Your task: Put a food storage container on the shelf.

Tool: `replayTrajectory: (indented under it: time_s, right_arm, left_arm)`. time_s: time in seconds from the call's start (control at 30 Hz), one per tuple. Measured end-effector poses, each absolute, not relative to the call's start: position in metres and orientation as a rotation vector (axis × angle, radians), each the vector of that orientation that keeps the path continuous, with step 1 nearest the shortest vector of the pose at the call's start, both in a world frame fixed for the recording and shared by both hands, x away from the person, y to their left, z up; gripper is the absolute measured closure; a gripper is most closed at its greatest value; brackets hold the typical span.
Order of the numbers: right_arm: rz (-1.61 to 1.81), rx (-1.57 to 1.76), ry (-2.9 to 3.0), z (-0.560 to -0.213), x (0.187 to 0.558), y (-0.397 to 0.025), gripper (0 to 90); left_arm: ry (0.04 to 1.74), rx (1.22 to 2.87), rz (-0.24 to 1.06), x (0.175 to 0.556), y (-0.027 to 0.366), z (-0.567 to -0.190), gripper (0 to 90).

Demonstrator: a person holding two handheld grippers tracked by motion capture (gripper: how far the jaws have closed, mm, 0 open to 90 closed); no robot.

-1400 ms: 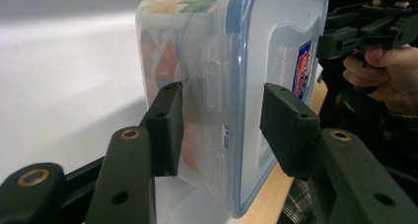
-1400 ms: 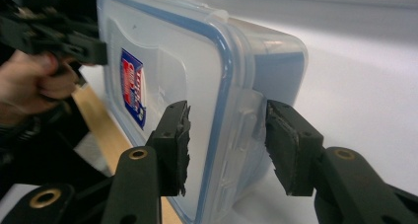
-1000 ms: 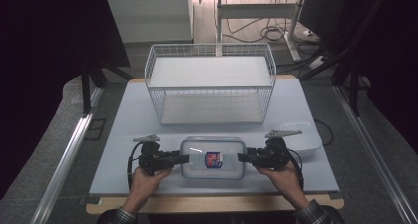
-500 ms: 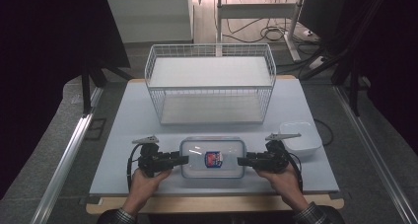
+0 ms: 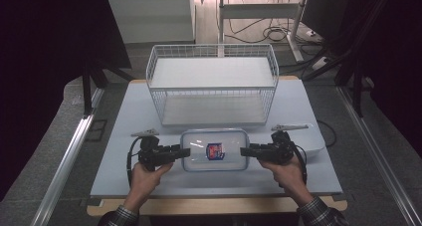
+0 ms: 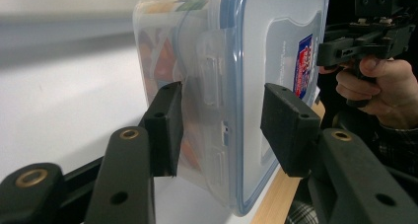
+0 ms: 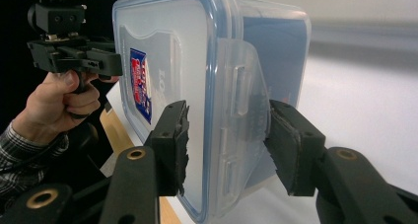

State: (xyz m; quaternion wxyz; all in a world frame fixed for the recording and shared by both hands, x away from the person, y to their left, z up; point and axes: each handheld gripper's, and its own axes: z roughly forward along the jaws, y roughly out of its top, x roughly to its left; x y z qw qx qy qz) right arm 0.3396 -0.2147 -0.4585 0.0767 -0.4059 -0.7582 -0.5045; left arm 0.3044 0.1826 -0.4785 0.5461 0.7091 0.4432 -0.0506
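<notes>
Both claws are at the clear plastic container (image 5: 214,150), one at each short end, and its long axis runs straight across from the left claw (image 5: 182,152) to the right claw (image 5: 245,151). It lies flat, lid up, near the front edge of the counter (image 5: 124,116), dead centre between the two hands, so neither arm is nearer.

In the left gripper view the jaws stand apart astride the end latch (image 6: 213,76), one over the lid, one under the base side, open with a gap showing. In the right gripper view the right claw's jaws straddle the other latch (image 7: 241,91) the same way, parted, pads near the walls but not squeezing as far as I can tell.

Behind the container stands the wire basket (image 5: 214,84), close to its far long side. A white bowl (image 5: 311,136) sits just beyond the right hand. Open counter lies to the left and along the front strip; straight up looks like the clearest way out.
</notes>
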Motion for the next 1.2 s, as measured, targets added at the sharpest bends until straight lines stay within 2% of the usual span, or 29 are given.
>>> replayTrajectory:
  time_s: [0.77, 1.2]
  right_arm:
    - [-1.672, -1.121, -2.314, -0.350, 0.393, -0.201, 53.1]
    - [-1.715, -1.141, -2.277, -0.314, 0.434, -0.195, 53.0]
  left_arm:
    - [0.987, 1.653, -0.021, 0.354, 0.198, -0.372, 52.1]
    - [0.989, 1.652, -0.011, 0.401, 0.204, -0.327, 52.0]
